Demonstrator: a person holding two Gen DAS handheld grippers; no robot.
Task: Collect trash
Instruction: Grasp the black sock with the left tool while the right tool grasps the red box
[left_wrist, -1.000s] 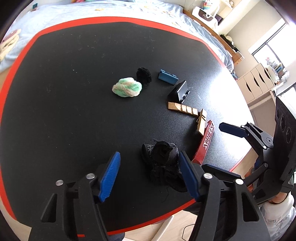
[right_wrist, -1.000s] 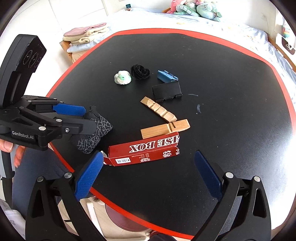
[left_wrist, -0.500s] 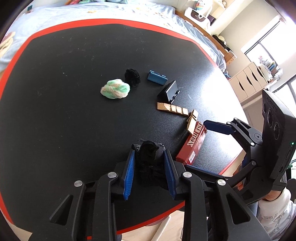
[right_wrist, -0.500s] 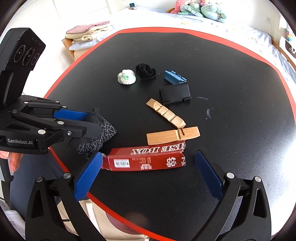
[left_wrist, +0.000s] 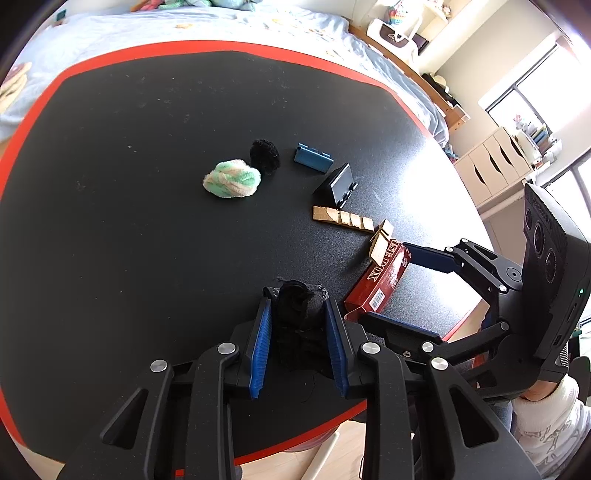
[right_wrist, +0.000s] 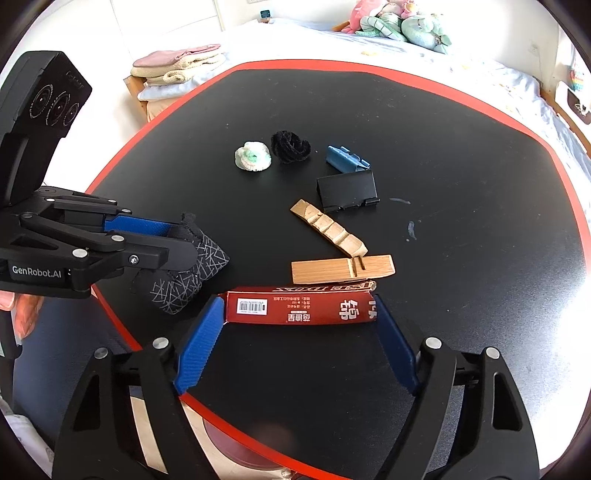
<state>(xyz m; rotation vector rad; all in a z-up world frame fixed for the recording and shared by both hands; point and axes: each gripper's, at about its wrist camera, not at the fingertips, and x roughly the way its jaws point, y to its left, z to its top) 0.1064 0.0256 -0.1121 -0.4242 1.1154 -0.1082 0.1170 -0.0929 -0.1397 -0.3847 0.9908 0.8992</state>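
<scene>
My left gripper (left_wrist: 297, 314) is shut on a black patterned sock (left_wrist: 297, 308) near the table's front edge; the sock also shows in the right wrist view (right_wrist: 192, 269). My right gripper (right_wrist: 299, 321) is open, its blue pads either side of a red cardboard box (right_wrist: 301, 306) lying flat; the box also shows in the left wrist view (left_wrist: 380, 277). Beyond lie two wooden pieces (right_wrist: 341, 267), a black clip stand (right_wrist: 347, 190), a blue clip (right_wrist: 345, 158), a black yarn ball (right_wrist: 290, 146) and a green-white yarn ball (right_wrist: 253, 157).
The round black table has a red rim (right_wrist: 122, 332). A bed (right_wrist: 461, 66) lies behind it, folded towels (right_wrist: 177, 68) on a stool at left, white drawers (left_wrist: 495, 162) at right. A reddish bin (right_wrist: 240, 446) shows below the table edge.
My left gripper moved onto the sock and shut on it. My right gripper moved forward, so the red box now sits between its open pads.
</scene>
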